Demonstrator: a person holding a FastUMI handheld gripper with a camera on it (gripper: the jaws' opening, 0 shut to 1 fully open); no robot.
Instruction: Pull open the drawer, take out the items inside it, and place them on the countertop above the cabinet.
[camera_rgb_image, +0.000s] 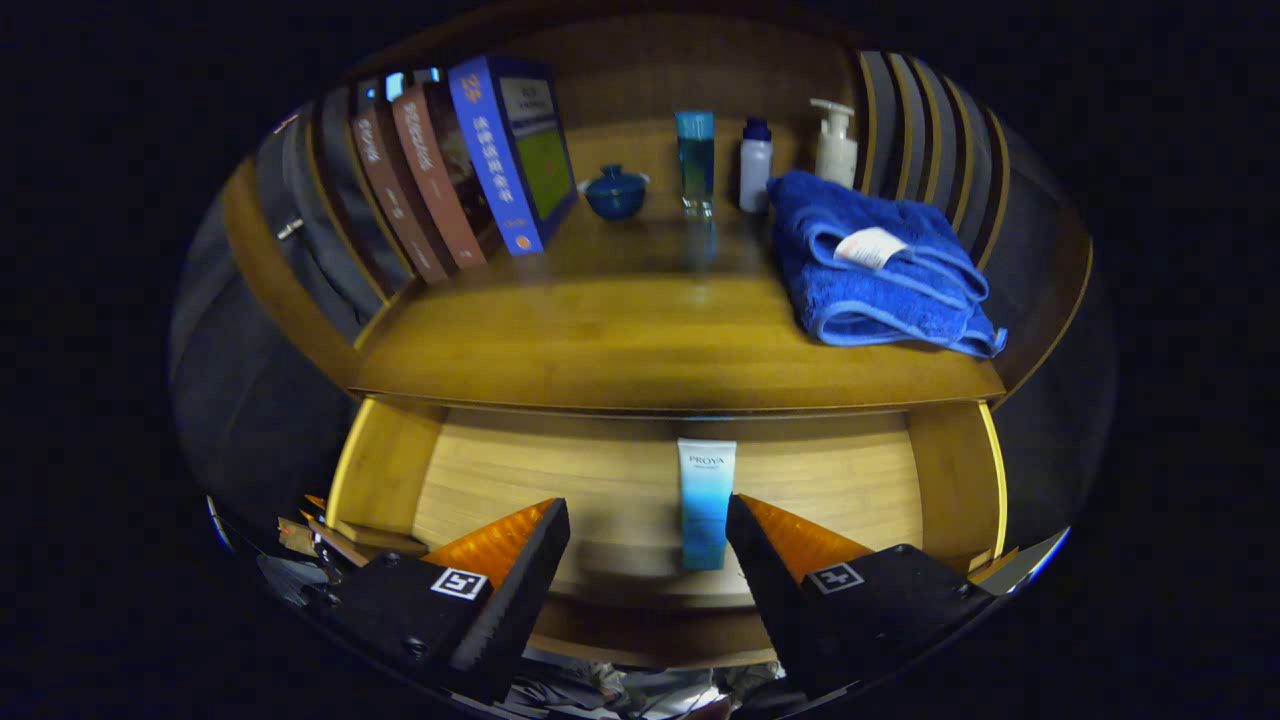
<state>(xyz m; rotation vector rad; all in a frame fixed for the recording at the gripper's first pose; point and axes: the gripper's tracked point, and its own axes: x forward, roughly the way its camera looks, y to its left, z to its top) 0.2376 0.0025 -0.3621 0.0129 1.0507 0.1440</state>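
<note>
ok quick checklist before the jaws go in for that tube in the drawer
1. Drawer pulled open: ok.
2. Tube in sight, lying flat on the drawer floor: ok.
3. Gripper jaws open wider than the tube: ok.
4. Tube centred in the gap: not ok, it lies close to the right-hand jaw.
5. Bare countertop for setting it down, between the books and the blue towel: ok.
6. Anything else further back in the drawer: cannot tell.

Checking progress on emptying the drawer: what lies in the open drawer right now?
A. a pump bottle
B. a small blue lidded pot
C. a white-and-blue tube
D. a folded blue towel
C: the white-and-blue tube lies on the drawer floor, just ahead of the open hand-held gripper, nearer one finger.
</note>
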